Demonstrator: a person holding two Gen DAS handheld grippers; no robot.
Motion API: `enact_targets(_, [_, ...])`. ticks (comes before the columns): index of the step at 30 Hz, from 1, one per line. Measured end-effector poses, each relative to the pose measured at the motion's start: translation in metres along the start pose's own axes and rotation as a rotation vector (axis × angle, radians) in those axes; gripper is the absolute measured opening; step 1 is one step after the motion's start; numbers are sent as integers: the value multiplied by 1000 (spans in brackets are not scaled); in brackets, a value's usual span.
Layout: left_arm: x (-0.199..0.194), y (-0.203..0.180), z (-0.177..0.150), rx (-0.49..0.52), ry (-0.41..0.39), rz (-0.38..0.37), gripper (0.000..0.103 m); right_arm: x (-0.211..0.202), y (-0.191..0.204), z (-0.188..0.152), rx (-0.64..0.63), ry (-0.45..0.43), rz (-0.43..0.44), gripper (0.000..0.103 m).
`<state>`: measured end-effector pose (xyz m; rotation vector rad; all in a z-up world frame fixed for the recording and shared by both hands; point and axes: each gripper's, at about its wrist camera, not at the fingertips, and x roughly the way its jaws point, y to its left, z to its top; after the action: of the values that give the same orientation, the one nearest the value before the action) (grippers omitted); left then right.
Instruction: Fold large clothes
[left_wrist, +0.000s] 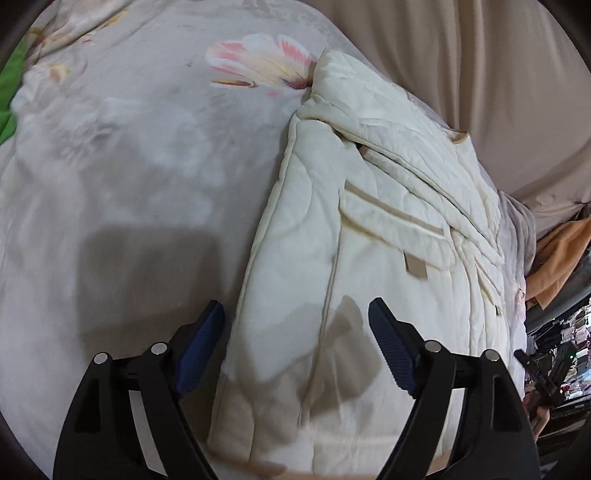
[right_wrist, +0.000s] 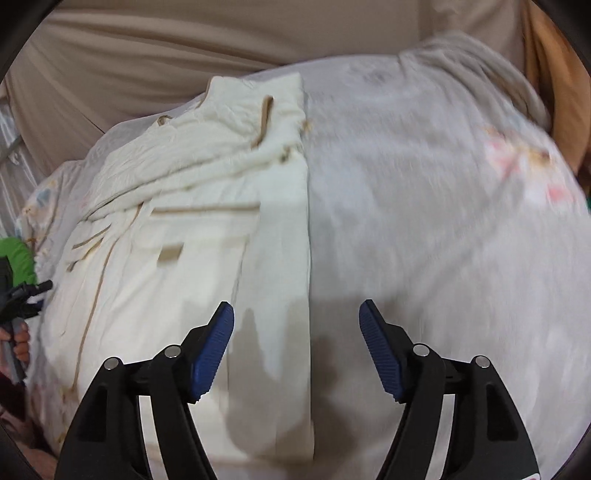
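Looking thru left wrist cam: we see 1 cream quilted jacket (left_wrist: 369, 229) lying flat on a floral bedsheet (left_wrist: 129, 166), folded lengthwise, tan piping, 1 flap pocket w/ tan tab facing up. Left gripper (left_wrist: 297, 347) hovers over jacket's near end, blue pads (left_wrist: 391, 354) spread wide, nothing pinched. Can't tell if it touches the fabric. Beige curtain (left_wrist: 480, 74) behind bed. Green cloth (left_wrist: 11, 85) at far left edge, orange cloth (left_wrist: 561, 251) at right. No containers in view.

Right wrist cam (motion blur): same jacket (right_wrist: 192, 229) on left half of frame, its straight folded edge running down the middle; bare sheet (right_wrist: 443, 221) to the right. Right gripper (right_wrist: 296, 345) straddles that edge, pads (right_wrist: 214, 354) wide apart, holding nothing. Other gripper (right_wrist: 22, 295) visible at far left edge beside the jacket, state unclear from here. We count 2 grippers, 1 jacket.
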<state>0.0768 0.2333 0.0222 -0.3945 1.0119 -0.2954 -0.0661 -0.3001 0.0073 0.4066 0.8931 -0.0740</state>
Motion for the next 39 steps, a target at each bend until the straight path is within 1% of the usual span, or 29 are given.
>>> enact_targets(1, [-3,1,-5,-9,-6,-7,84,-2,-4,-11,35,9,33,70])
enact_targets(4, [-7,4,-20,-56,-12,-46,84,-3,-5,-34,101,34,120,70])
enact_targets(5, [-6,2,-22,-51,-9,-53,84,-1,-3,-38,110,40,138,70])
enact_targets(6, [-6,-3,-26,-30,-12,-42,84,0,0,-42,112,44,154,70])
enact_targets(7, [-6,-7,-27,-11,-12,-31,81,1,5,-43,106,42,171,70])
enact_targets(8, [-5,-12,-29,6,-15,-20,77,2,8,-44,99,35,169,72])
enact_targets(9, [-5,-16,-31,16,-11,-21,66,3,13,-44,88,25,153,72])
enact_targets(10, [-5,-19,-33,24,-4,-42,53,4,16,-43,81,21,140,72])
enact_targets(11, [-7,-21,-33,27,-6,-54,48,5,20,-43,80,12,129,71])
enact_targets(13, [-14,-24,-35,48,-29,-68,28,4,21,-41,74,3,139,55])
enact_targets(14, [-19,-26,-36,58,-43,-73,24,3,23,-41,68,-3,137,30])
enact_targets(15, [-26,-29,-38,71,-59,-84,17,0,23,-41,66,-12,133,17])
enact_targets(16, [-31,-29,-39,78,-73,-91,15,-5,22,-41,70,-30,138,14])
enact_targets(17, [-37,-30,-40,86,-88,-94,14,-10,20,-41,72,-44,146,9])
enact_targets(18, [-44,-32,-41,91,-103,-103,13,-18,19,-42,70,-62,163,8])
enact_targets(21, [-73,-36,-47,99,-150,-190,11,-53,18,-43,59,-129,218,6])
enact_targets(23, [-99,-43,-55,113,-193,-243,10,-77,17,-46,46,-168,240,6])
enact_targets(24, [-112,-46,-59,125,-197,-266,10,-94,17,-49,40,-197,253,6])
enact_targets(26, [-146,-54,-70,144,-258,-318,10,-123,16,-53,29,-247,282,6])
enact_targets(28, [-178,-62,-79,162,-327,-367,10,-159,17,-56,14,-325,310,6])
enact_targets(31, [-212,-68,-84,172,-423,-410,10,-202,16,-53,15,-440,351,5])
enact_targets(33, [-220,-69,-80,158,-456,-429,10,-218,18,-45,22,-501,377,6])
enact_targets(35, [-216,-71,-67,145,-463,-418,11,-220,23,-30,21,-527,388,6])
enact_targets(37, [-195,-71,-43,125,-426,-372,11,-205,29,-9,13,-521,369,6])
enact_targets(38, [-182,-71,-32,115,-403,-347,11,-191,32,5,11,-501,350,5])
enact_targets(39, [-160,-72,-14,105,-370,-309,11,-178,35,15,14,-478,334,5])
